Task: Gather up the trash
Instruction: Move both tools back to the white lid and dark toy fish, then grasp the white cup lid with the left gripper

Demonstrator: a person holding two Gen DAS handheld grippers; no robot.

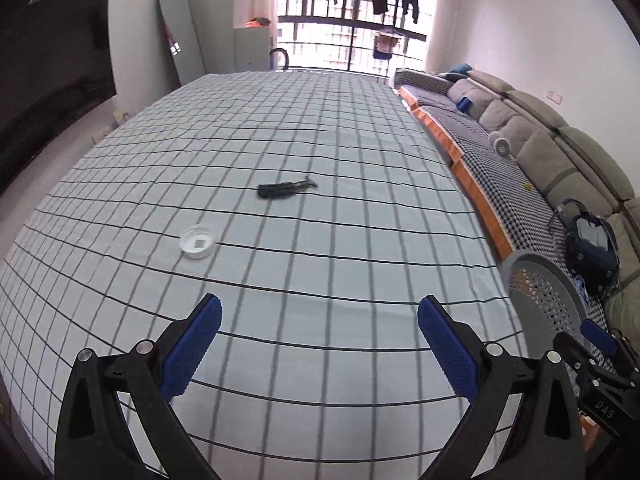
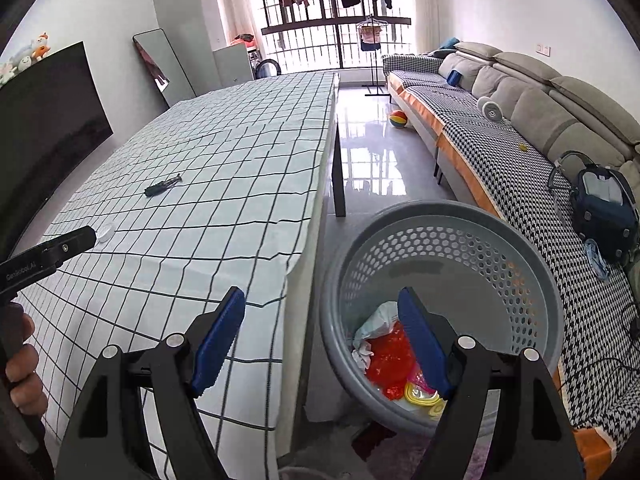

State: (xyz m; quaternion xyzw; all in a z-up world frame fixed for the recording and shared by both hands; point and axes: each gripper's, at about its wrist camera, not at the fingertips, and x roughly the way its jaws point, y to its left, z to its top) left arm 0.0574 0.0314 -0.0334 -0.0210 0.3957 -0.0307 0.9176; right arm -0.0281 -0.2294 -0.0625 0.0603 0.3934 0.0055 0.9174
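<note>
Left wrist view: left tool (image 1: 319, 316) released, blue pads (image 1: 192, 350) spread wide with nothing between them, hovering low over the checked tabletop (image 1: 360, 216). Ahead toward 11 o'clock, a white round lid (image 1: 197, 241) lying flat on the cloth; farther out near 12 o'clock, a dark crumpled scrap (image 1: 286, 189), well apart from the lid. At 3 o'clock, the rim of the grey perforated basket (image 1: 548, 292) past the tabletop edge.

Right wrist view: right tool (image 2: 320, 338) likewise released and empty, poised straddling the tabletop edge and the basket (image 2: 452, 248) on the floor. Inside the basket, at 5 o'clock from the tool: white crumpled wrapper (image 2: 374, 326), red plastic piece (image 2: 390, 356), yellow container (image 2: 420, 394).

Judged partly done: several pieces already binned, lid and dark scrap left to collect. Likely next, a reach by the left tool for the lid, the nearer piece; thin flat rim may resist a clean pinch.
</note>
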